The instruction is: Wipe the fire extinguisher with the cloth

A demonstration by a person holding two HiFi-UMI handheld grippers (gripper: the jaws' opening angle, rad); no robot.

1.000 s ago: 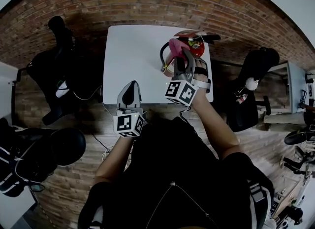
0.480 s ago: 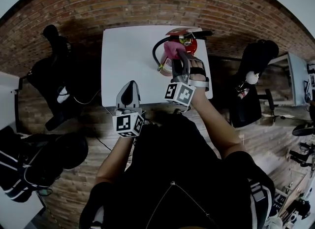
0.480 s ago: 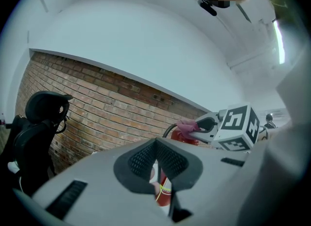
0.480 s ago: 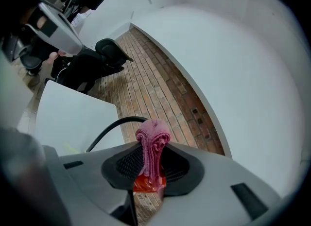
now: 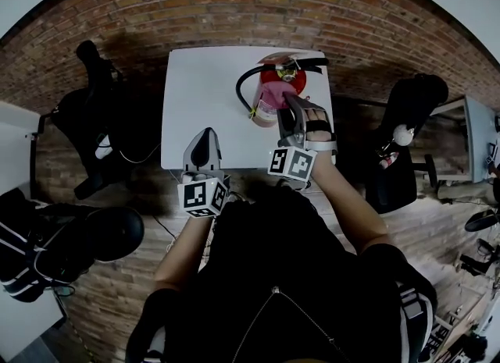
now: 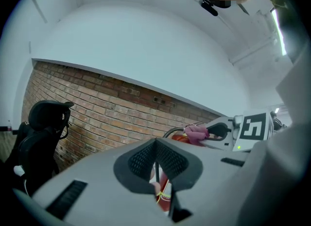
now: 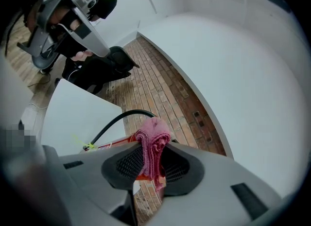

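White rectangular table [image 5: 203, 104] on brick floor [image 5: 234, 2]; red fire extinguisher [image 5: 275, 80] stands at its 1 o'clock, black hose [image 5: 244, 87] looping on its 9 o'clock side. Right gripper [image 5: 291, 108] pinches pink cloth [image 5: 269, 98] at the cylinder. Left gripper [image 5: 206, 137] closed, empty, at 6 o'clock edge. Black office chairs [image 5: 94, 119] at 9 and 3.

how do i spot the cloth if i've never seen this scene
Find the white table on the brick floor; a red fire extinguisher sits near its right edge. The cloth is the wad pinched in the right gripper beside it, the only pink thing there.
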